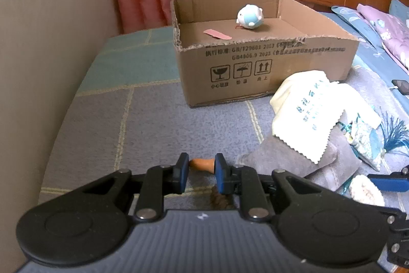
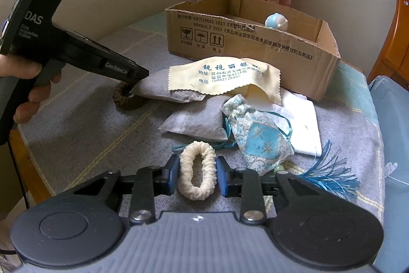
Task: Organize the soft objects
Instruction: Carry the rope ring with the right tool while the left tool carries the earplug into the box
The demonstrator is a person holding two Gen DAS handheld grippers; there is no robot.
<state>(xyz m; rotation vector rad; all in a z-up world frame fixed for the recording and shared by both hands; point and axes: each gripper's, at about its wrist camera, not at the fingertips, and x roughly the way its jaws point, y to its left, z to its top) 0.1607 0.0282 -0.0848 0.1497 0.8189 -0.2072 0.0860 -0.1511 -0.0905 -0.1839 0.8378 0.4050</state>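
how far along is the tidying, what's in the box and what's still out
Early on. Done: only a small blue-white plush sits in the cardboard box. In hand: right claw shut on the cream scrunchie; left claw grips a brown scrunchie. Left: yellow cloth, grey pouches, blue sachet.

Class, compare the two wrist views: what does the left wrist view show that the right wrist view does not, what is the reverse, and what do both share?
Only the left wrist view: a pink strip on the box floor, and floral pillows.
Only the right wrist view: a hand holding the left hand-held gripper at a brown hair tie, plus the whole blue sachet.
Both: the cardboard box, blue-white plush, yellow lens cloth, cream scrunchie.
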